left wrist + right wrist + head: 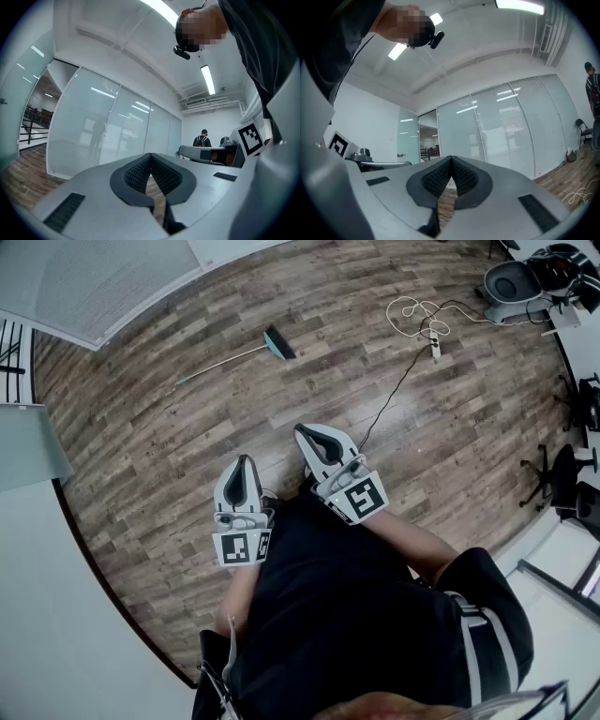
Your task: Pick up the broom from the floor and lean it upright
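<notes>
Wood-plank floor (pixel 159 456) carries the teal-headed broom (pixel 232 358), which lies flat well ahead of both sets of jaws and to their left, while the left gripper (pixel 244 461) and right gripper (pixel 303 431) point level, each with its 2 jaws pressed together on nothing.

The wood-plank floor (pixel 169 456) is carrying everything here. The broom (pixel 234 359) is lying flat on it toward the far side, its pale handle pointing left and its teal head sitting at the right end. Well to the right of the broom, a white power strip (pixel 434 346) is resting on the planks with a loose white cord (pixel 412 307) coiling just beyond it and a black cable (pixel 397 388) trailing back toward the person, while a black office chair (pixel 562 474) is standing at the right edge.
</notes>
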The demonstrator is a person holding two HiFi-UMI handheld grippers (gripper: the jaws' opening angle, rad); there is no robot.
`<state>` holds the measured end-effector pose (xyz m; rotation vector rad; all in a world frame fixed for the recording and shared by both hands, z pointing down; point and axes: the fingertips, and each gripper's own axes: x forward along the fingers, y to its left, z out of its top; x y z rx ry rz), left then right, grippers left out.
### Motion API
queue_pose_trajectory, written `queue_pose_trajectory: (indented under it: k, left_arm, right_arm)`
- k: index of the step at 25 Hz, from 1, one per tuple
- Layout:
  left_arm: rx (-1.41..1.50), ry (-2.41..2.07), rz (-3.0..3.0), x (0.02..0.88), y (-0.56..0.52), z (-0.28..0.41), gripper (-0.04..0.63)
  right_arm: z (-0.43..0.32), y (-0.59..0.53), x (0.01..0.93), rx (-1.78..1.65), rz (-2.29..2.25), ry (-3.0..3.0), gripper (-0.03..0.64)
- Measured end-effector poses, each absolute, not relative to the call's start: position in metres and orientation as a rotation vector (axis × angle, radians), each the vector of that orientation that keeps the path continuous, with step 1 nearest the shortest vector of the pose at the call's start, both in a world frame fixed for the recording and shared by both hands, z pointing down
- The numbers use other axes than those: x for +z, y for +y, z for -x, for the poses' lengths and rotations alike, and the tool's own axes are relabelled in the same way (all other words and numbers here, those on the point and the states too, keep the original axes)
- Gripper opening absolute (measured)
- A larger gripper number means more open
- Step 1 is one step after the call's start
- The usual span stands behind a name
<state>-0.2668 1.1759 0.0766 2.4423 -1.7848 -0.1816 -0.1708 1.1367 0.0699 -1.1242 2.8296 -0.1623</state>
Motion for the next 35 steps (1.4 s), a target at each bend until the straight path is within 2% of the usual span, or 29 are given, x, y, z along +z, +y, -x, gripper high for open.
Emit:
queue_pose_trajectory:
  k: [12,20,35]
  left_arm:
    - [-0.091,-1.883,-2.348,0.093,1.178,0.256,0.018]
    - [-0.096,-1.946,-2.21,0.123,1.14,0.303,0.018]
    - [-0.096,-1.617,-2.348,0.152,0.917,0.371,0.018]
  right_arm:
    - [0.148,1.125,0.094,-0.291,1.051,2.819,0.018]
    - [0.174,1.085,0.118,-0.283,1.048,2.904,0.018]
    - [0.262,0.859,0.133,-0.283,1.231,2.963,0.019]
